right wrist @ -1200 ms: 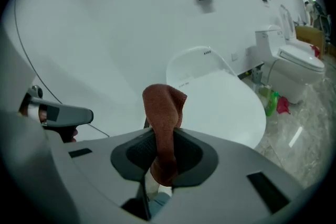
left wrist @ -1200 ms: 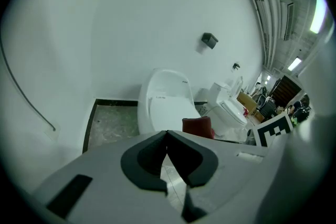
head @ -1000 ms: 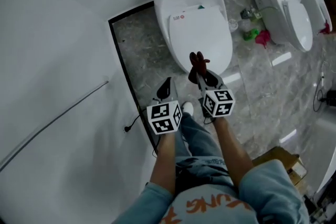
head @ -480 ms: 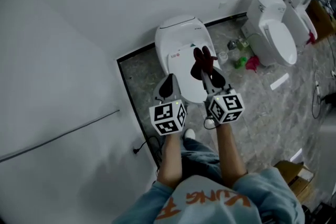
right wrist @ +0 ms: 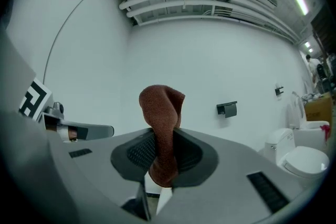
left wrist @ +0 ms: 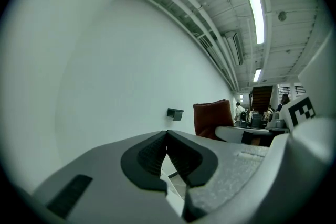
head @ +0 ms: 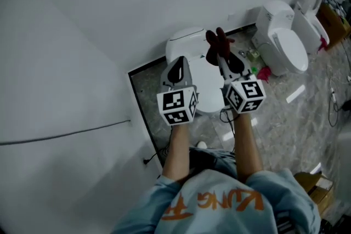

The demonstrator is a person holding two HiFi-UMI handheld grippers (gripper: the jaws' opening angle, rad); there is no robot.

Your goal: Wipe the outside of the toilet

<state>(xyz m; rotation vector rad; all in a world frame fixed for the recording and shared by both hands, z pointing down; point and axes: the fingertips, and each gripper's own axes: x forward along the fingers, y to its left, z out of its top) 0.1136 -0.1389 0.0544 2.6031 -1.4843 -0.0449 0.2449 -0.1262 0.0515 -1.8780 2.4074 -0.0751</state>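
Right gripper view shows the right gripper [right wrist: 164, 160] clenched on a rust-red cloth [right wrist: 161, 107], which stands up from between the jaws and folds over at its top, with only the white wall [right wrist: 210, 60] behind it. Left gripper view shows the left gripper [left wrist: 167, 135] closed tip to tip with nothing between the jaws. Head view has the two grippers side by side, the left at 9 o'clock of the right. The toilet [head: 186, 44] sits against the wall, below them and toward 12 o'clock. A second toilet [head: 285, 44] stands at 2 o'clock of the right gripper
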